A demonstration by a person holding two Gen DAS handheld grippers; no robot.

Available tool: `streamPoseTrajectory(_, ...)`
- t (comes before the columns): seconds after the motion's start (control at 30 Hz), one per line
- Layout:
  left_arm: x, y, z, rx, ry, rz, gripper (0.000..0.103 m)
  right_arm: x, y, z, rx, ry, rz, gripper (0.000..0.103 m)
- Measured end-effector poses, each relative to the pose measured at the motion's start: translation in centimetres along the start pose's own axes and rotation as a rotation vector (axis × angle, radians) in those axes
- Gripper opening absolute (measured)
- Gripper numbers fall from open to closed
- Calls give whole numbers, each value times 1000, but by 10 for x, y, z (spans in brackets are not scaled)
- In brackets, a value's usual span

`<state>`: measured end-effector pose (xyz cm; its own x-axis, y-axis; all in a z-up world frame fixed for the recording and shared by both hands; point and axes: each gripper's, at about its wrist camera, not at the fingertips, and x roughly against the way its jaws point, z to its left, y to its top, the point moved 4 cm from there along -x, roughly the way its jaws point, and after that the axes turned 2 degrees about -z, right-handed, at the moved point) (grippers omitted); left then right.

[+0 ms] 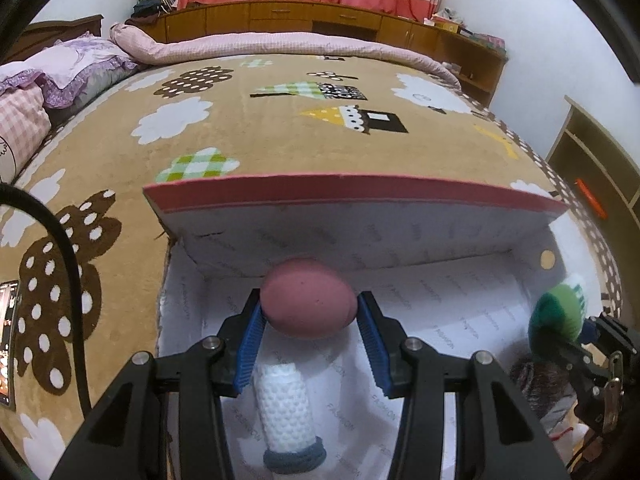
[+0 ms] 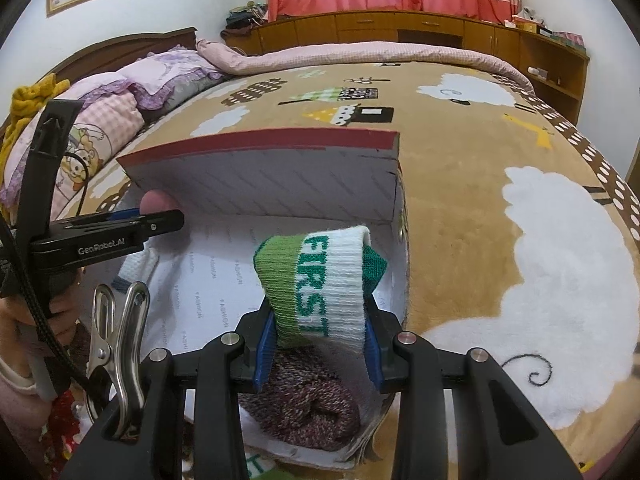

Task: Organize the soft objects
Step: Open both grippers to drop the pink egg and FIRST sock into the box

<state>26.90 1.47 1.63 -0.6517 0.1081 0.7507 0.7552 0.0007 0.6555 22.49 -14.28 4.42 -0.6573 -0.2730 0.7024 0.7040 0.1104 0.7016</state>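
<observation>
— Two grippers hang over the box [image 1: 360,200], both loaded. What has the left gripper [image 1: 310,312] got?

— A pink ball [image 1: 308,298], pinched between its blue pads [image 1: 250,344]. The fingers stand partly apart, just the ball's width, one pad touching each side. The ball hangs above the box floor, near the raised lid.

— And the right gripper [image 2: 318,328]?

— Its fingers are drawn close, clamped on a rolled sock [image 2: 320,280], green and white, lettered "FIRST". The sock's long axis runs up and away from the pads, toward the lid, tilted a little leftward; its dark green end pokes out at the far right.

— What lies in the box already?

— A white sock roll [image 1: 286,408] with a grey cuff lies on the floor under the left gripper, long axis running from the near edge toward the lid. A maroon knit roll [image 2: 308,404] sits at the near right corner, under the right gripper.

— Where is the box?

— On a tan blanket [image 1: 240,128] covering the bed, lid standing open at the far side.
</observation>
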Motion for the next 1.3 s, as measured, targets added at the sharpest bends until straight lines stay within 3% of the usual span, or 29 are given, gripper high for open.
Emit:
streamPoseTrajectory(0.73, -4, -2, -4, -39, 33, 7, 52, -5, -1, 2, 20, -12, -6, 40)
streamPoseTrajectory(1.2, 6, -2, -1, -28, 46, -10, 68, 2, 2, 7, 25, -8, -17, 51)
streamPoseTrajectory(1.3, 13, -3, 0, -28, 45, -17, 70, 7, 5, 7, 31, -23, -33, 59)
